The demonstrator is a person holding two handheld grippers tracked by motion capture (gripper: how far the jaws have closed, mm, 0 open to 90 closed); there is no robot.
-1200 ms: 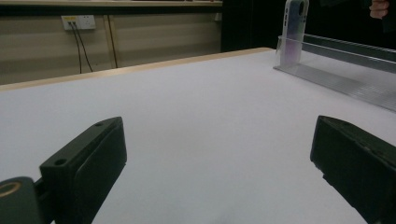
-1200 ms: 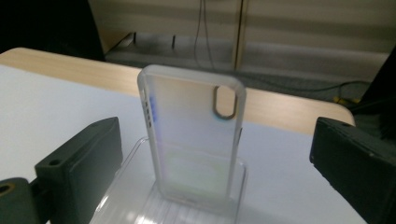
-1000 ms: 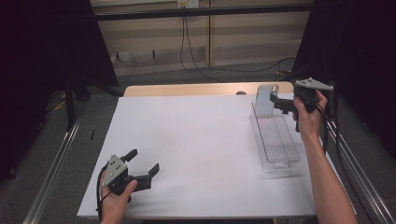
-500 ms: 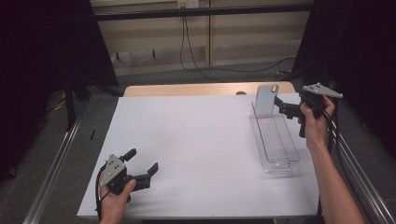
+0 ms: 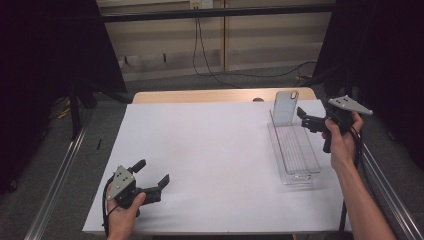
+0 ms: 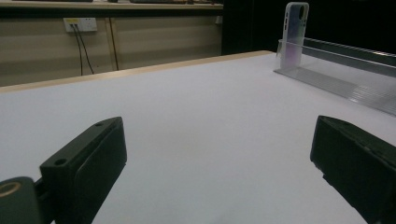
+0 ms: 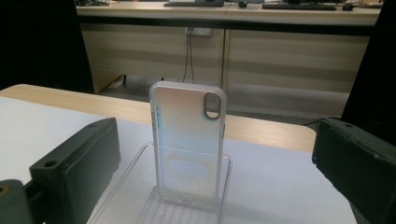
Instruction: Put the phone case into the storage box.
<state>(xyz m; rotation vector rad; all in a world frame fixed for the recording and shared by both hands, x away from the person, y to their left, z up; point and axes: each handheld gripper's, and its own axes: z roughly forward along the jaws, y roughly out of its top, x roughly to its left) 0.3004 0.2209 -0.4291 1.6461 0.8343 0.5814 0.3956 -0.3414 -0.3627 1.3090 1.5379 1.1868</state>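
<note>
A clear phone case (image 5: 284,107) (image 7: 189,140) (image 6: 294,32) stands upright at the far end of a long clear slotted tray (image 5: 295,152) (image 6: 345,79) (image 7: 140,196) on the right of the white table. My right gripper (image 5: 306,120) (image 7: 210,177) hovers just right of the case, open, its jaws apart on either side of the case and clear of it. Low at the table's near left, my left gripper (image 5: 151,172) (image 6: 219,168) is open with nothing between its jaws.
A white sheet (image 5: 210,160) covers the table, with a wooden edge (image 5: 200,96) at the far side. Metal rails (image 5: 55,185) run along both sides. A cable (image 5: 202,45) hangs down the back wall.
My right gripper has drawn back to the right, away from the phone case, which now stands by itself in the tray. The left gripper has stayed put.
</note>
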